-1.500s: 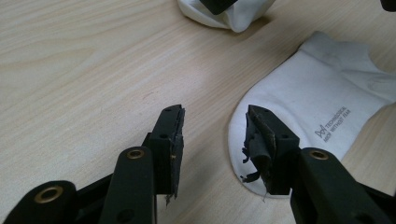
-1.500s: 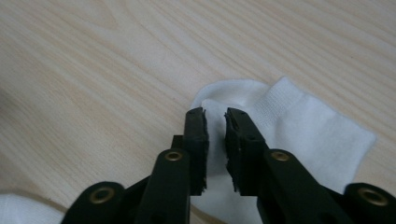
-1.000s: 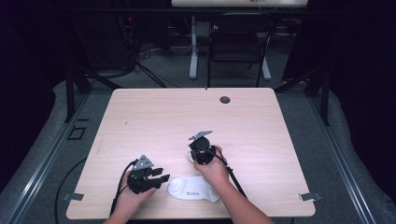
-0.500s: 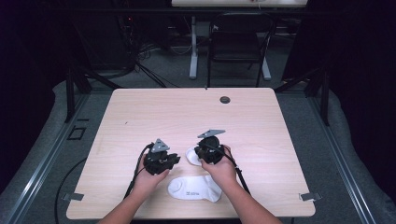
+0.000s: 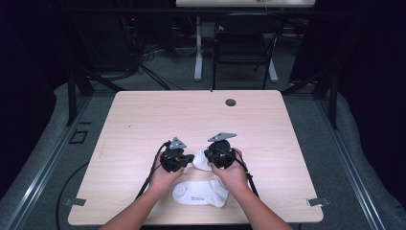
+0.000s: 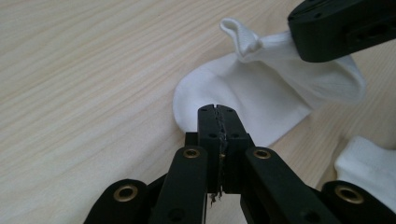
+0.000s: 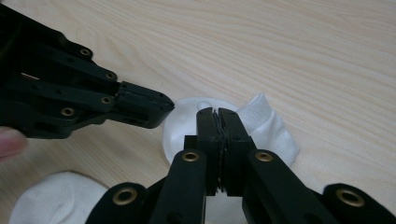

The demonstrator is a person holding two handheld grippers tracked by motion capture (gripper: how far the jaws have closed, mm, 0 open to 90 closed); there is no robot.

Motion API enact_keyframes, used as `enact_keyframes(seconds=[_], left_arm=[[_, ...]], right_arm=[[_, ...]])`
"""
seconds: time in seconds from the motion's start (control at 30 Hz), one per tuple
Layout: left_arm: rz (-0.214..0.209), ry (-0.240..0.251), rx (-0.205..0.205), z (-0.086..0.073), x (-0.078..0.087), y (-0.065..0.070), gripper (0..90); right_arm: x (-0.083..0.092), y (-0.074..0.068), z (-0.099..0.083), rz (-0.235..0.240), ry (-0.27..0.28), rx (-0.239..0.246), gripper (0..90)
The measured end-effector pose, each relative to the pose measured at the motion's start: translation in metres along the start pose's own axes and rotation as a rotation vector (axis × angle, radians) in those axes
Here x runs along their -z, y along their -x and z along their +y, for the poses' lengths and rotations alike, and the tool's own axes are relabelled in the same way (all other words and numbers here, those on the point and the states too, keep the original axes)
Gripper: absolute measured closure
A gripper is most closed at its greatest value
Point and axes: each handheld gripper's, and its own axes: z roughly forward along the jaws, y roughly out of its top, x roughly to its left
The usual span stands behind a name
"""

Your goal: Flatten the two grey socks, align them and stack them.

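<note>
The small white sock (image 5: 201,160) lies on the counter (image 5: 143,124) between my two hands, with a second, folded sock (image 5: 200,194) flat on the wood just nearer to me. It looks limp and very light, with nothing stiff in it, so I expect it to sag and drape from whichever edge I lift rather than keep a shape. The ribbed cuff (image 7: 256,112) is the thickest, least slippery place to take hold. My right tongs (image 7: 218,113) are pressed together on the fabric close to that cuff, which stands up bunched in my left gripper view (image 6: 239,35). My left tongs (image 6: 218,110) have just been closing and now sit with their jaws together at the rounded toe end; the sock's edge meets the tips, but I cannot tell whether any cloth is actually caught between them. From above, both hands and tongs cover most of the sock, and the second sock is cut off at the edge of each gripper view.
</note>
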Motion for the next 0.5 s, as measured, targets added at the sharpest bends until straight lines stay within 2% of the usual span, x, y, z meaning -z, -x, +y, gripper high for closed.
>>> enact_keyframes(seconds=[0.1, 0.27, 0.43, 0.5], left_arm=[[0.008, -0.004, 0.011, 0.0, -0.009, 0.001, 90.0], [0.021, -0.042, -0.009, -0.003, -0.016, 0.0, 90.0], [0.038, -0.072, -0.031, -0.006, -0.015, -0.001, 90.0], [0.043, -0.069, -0.031, -0.008, -0.014, -0.002, 90.0]], right_arm=[[0.001, 0.0, -0.001, 0.0, 0.004, -0.002, 88.8], [0.004, 0.001, -0.001, 0.005, 0.003, 0.003, 88.7], [0.01, 0.003, -0.004, 0.003, 0.016, 0.002, 88.7], [0.012, 0.006, -0.007, 0.002, 0.023, 0.004, 88.7]])
